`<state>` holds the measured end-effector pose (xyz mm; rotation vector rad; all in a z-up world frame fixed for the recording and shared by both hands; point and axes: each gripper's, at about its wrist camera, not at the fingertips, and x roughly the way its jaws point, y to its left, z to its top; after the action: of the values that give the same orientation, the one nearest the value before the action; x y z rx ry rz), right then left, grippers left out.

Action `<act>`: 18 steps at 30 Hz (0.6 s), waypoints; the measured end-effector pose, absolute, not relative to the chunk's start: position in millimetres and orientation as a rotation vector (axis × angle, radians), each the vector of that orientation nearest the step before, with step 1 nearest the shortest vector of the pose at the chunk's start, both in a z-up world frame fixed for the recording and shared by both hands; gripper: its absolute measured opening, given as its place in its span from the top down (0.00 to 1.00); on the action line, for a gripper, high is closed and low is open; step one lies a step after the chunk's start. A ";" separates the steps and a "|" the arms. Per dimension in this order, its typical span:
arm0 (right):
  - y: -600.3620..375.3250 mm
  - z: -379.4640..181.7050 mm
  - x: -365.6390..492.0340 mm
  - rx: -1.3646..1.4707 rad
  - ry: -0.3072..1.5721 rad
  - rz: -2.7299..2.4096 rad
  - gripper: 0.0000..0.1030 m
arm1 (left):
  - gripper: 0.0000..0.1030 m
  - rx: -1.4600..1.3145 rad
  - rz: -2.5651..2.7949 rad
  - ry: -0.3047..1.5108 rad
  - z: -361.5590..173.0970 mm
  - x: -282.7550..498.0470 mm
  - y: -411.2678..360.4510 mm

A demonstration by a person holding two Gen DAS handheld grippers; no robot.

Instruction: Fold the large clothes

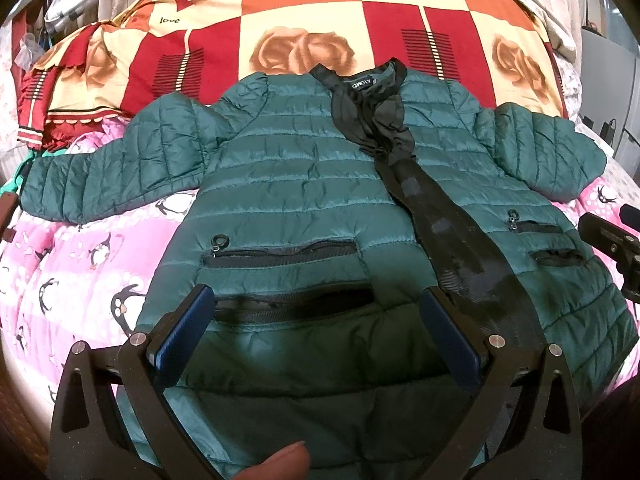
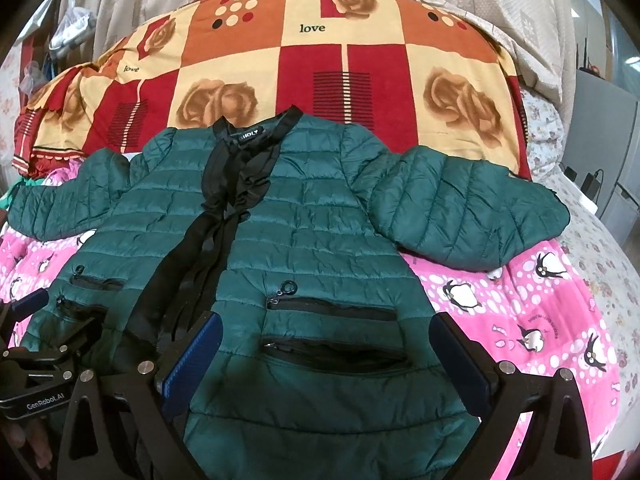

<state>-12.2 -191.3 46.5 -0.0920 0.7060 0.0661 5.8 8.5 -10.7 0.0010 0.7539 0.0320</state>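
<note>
My left tool [image 1: 316, 320] and right tool [image 2: 326, 354] hover spread over the green jacket's [image 1: 288, 184] hem. Bare pink penguin blanket [image 2: 520, 304] lies beyond both sleeves. The quilt [image 1: 320, 12] behind reads "love".

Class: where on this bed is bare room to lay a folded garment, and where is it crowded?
Free: the pink penguin blanket below the jacket's right sleeve, and the rose quilt above its collar. Crowded: the middle, under the green jacket.

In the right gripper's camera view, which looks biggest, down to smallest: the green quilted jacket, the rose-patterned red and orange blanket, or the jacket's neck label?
1. Green quilted jacket, though it lies nearest the camera.
2. Rose-patterned red and orange blanket, partly hidden behind the jacket, so this ranking is unsure.
3. Neck label, clearly smallest.
</note>
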 end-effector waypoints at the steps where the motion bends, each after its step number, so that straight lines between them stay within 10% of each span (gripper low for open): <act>1: -191.2 46.4 -12.0 -0.092 0.707 0.067 0.01 | 0.00 0.000 0.031 0.753 -10.7 5.8 8.6; 18: -191.9 45.3 -12.5 -0.101 0.713 0.056 0.01 | 0.00 0.002 0.040 0.748 -9.3 5.6 6.0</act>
<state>-12.5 -191.9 45.3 -0.1009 0.7129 0.0556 5.6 6.0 -9.3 0.0020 0.7483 0.0398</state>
